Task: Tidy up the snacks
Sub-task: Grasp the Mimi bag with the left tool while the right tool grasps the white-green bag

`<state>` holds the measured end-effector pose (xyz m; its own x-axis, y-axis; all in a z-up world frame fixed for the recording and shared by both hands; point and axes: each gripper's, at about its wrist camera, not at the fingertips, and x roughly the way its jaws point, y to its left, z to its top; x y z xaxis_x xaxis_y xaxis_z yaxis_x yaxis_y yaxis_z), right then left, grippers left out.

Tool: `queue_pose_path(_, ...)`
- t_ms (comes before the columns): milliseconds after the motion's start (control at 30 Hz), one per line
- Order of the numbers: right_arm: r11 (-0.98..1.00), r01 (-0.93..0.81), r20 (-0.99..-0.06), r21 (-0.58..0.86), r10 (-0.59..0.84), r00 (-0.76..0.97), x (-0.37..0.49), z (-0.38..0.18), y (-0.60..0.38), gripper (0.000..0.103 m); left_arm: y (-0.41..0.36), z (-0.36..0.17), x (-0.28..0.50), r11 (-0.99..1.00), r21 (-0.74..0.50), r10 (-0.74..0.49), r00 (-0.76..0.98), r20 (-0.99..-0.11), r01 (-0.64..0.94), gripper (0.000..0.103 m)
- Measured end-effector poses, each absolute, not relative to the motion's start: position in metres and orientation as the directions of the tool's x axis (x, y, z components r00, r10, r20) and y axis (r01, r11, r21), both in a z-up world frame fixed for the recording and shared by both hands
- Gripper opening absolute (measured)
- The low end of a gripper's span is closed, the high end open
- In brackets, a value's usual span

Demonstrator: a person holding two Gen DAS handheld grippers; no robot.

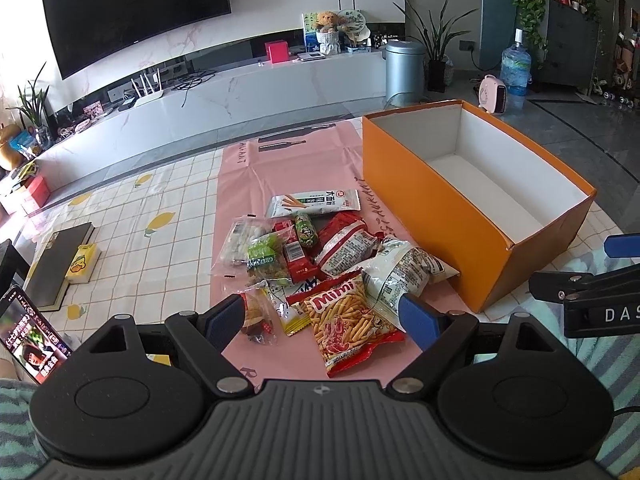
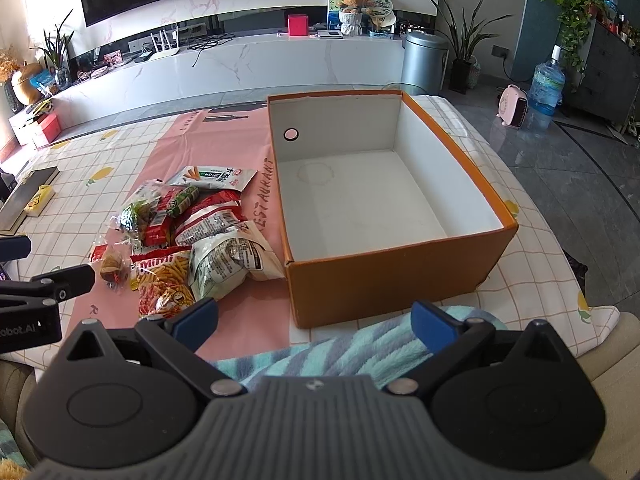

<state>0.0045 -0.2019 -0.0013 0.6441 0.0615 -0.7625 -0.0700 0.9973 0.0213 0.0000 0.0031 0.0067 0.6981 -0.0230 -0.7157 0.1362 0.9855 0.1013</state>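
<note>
Two grippers, left gripper [image 1: 322, 316] and right gripper [image 2: 316, 318], spread apart, holding nothing; snack pile [image 1: 316, 264] heaped on pink mat [image 1: 256, 168] on tabletop, just left of empty orange box [image 2: 400, 276].

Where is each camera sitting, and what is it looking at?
Left wrist: rides on the open left gripper, looking forward and down over the snack pile, Mimi bag nearest; the right gripper pokes in at the edge.
Right wrist: rides on the open right gripper, looking forward into the empty orange box; the left gripper pokes in, and striped fabric lies beneath.
Both share: the snacks, the box, the pink mat and the TV.
</note>
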Motion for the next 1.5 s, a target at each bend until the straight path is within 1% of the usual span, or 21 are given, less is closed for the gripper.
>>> queue_pose_path(67,0.997,-0.079,-0.744,0.021,0.068,0.665,0.003,-0.001,-0.201,0.099,0.006,0.004,0.000,0.985,0.104,-0.025,0.700,-0.714,0.140,0.099)
queue_pose_path(133,0.995,-0.097,-0.716,0.019,0.081,0.694,0.000,-0.001,-0.197,0.098,0.010,0.001,-0.001,0.984,0.100,-0.031,0.700,-0.713,0.145,0.090)
queue_pose_path(167,0.994,-0.106,-0.708,0.020,0.089,0.701,0.000,-0.002,-0.195,0.095,0.013,0.000,-0.001,0.985,0.092,-0.036,0.699,-0.714,0.145,0.088)
queue_pose_path(200,0.993,-0.119,-0.700,0.023,0.101,0.707,0.000,-0.003,-0.193,0.088,0.017,-0.003,0.000,0.987,0.077,-0.045,0.695,-0.717,0.144,0.084)
queue_pose_path(233,0.991,-0.134,-0.697,0.030,0.117,0.707,0.002,-0.004,-0.191,0.083,0.021,-0.005,0.001,0.988,0.054,-0.060,0.689,-0.722,0.143,0.076)
queue_pose_path(267,0.988,-0.148,-0.696,0.039,0.133,0.705,0.003,-0.006,-0.188,0.081,0.025,-0.007,0.002,0.989,0.027,-0.082,0.681,-0.727,0.148,0.071)
queue_pose_path(300,0.986,-0.160,-0.696,0.045,0.145,0.703,0.004,-0.007,-0.186,0.075,0.029,-0.009,0.003,0.988,0.000,-0.106,0.675,-0.730,0.156,0.063)
queue_pose_path(333,0.983,-0.179,-0.698,0.050,0.163,0.697,0.007,-0.008,-0.181,0.069,0.033,-0.010,0.004,0.987,-0.022,-0.123,0.670,-0.732,0.157,0.059)
queue_pose_path(400,0.974,-0.217,-0.699,0.057,0.194,0.688,0.010,-0.011,-0.172,0.062,0.041,-0.015,0.006,0.987,-0.072,-0.152,0.660,-0.735,0.147,0.055)
queue_pose_path(467,0.965,-0.257,-0.696,0.054,0.221,0.683,0.012,-0.014,-0.162,0.058,0.047,-0.019,0.008,0.984,-0.117,-0.176,0.651,-0.739,0.134,0.056)
queue_pose_path(500,0.958,-0.284,-0.692,0.049,0.238,0.681,0.013,-0.015,-0.156,0.057,0.050,-0.022,0.010,0.982,-0.142,-0.187,0.645,-0.741,0.122,0.059)
queue_pose_path(533,0.949,-0.313,-0.689,0.038,0.252,0.680,0.014,-0.017,-0.148,0.057,0.052,-0.025,0.012,0.979,-0.166,-0.201,0.638,-0.744,0.115,0.065)
queue_pose_path(600,0.933,-0.359,-0.685,-0.001,0.261,0.680,0.016,-0.022,-0.135,0.055,0.054,-0.030,0.015,0.973,-0.199,-0.227,0.629,-0.743,0.115,0.068)
queue_pose_path(767,0.899,-0.424,-0.703,-0.112,0.230,0.673,0.030,-0.042,-0.112,0.052,0.058,-0.045,0.028,0.967,-0.239,-0.243,0.601,-0.762,0.088,0.068)
queue_pose_path(1067,0.863,-0.459,-0.746,-0.210,0.162,0.646,0.067,-0.079,-0.095,0.052,0.070,-0.076,0.061,0.922,-0.386,-0.321,0.541,-0.777,-0.007,0.068)
queue_pose_path(1100,0.862,-0.459,-0.749,-0.216,0.156,0.644,0.070,-0.081,-0.093,0.055,0.070,-0.079,0.065,0.919,-0.393,-0.324,0.534,-0.781,-0.017,0.068)
queue_pose_path(1133,0.862,-0.456,-0.750,-0.222,0.148,0.645,0.073,-0.084,-0.092,0.060,0.071,-0.083,0.069,0.917,-0.398,-0.326,0.528,-0.784,-0.025,0.069)
queue_pose_path(1200,0.855,-0.465,-0.752,-0.229,0.148,0.643,0.079,-0.089,-0.088,0.063,0.070,-0.089,0.077,0.916,-0.400,-0.328,0.514,-0.793,-0.033,0.074)
queue_pose_path(1267,0.847,-0.473,-0.755,-0.243,0.141,0.640,0.083,-0.094,-0.085,0.064,0.067,-0.094,0.083,0.918,-0.394,-0.327,0.501,-0.801,-0.030,0.077)
queue_pose_path(1400,0.829,-0.484,-0.760,-0.279,0.117,0.639,0.088,-0.105,-0.081,0.065,0.063,-0.105,0.092,0.925,-0.379,-0.322,0.471,-0.821,-0.029,0.078)
queue_pose_path(1500,0.825,-0.488,-0.759,-0.283,0.118,0.640,0.089,-0.110,-0.080,0.069,0.063,-0.109,0.094,0.917,-0.397,-0.341,0.461,-0.820,-0.027,0.078)
